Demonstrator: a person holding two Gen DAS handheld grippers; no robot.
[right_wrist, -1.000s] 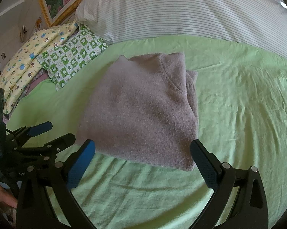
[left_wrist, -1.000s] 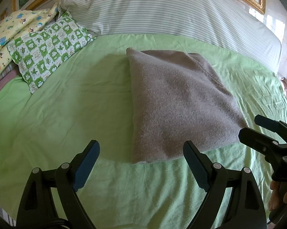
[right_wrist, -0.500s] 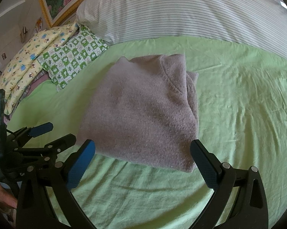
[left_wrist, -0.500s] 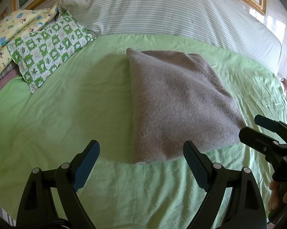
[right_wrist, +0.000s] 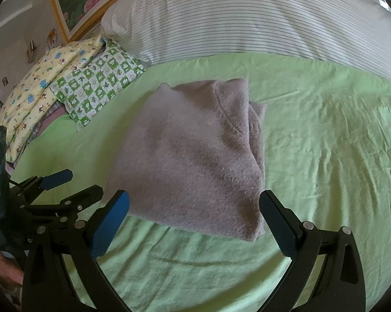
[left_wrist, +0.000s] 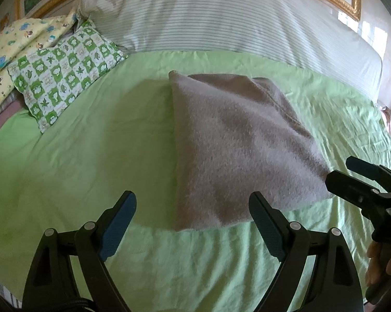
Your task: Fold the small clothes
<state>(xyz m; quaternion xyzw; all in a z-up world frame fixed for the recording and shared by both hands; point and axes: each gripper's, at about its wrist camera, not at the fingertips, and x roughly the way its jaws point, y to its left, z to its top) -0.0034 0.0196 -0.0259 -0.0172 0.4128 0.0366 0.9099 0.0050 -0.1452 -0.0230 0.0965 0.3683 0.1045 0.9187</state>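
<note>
A grey fuzzy sweater [left_wrist: 237, 145] lies folded into a rough rectangle on the green bed sheet [left_wrist: 91, 156]; it also shows in the right wrist view [right_wrist: 195, 156], neckline toward the far right. My left gripper [left_wrist: 193, 223] is open and empty, hovering just short of the sweater's near left corner. My right gripper [right_wrist: 195, 221] is open and empty, just short of the sweater's near edge. Each gripper shows in the other's view: the right one [left_wrist: 351, 174] at the sweater's near right corner, the left one [right_wrist: 65, 184] at its near left.
A large striped pillow [left_wrist: 221, 18] lies across the head of the bed. A green-checked pillow [left_wrist: 63, 78] and a yellow patterned one [left_wrist: 16, 41] lie at the far left. A gold picture frame [right_wrist: 73, 26] hangs behind. Green sheet [right_wrist: 325, 143] spreads right of the sweater.
Almost nothing differs. The right wrist view has shifted slightly, so the sweater sits a little lower in it. Both grippers stay open and the sweater has not moved.
</note>
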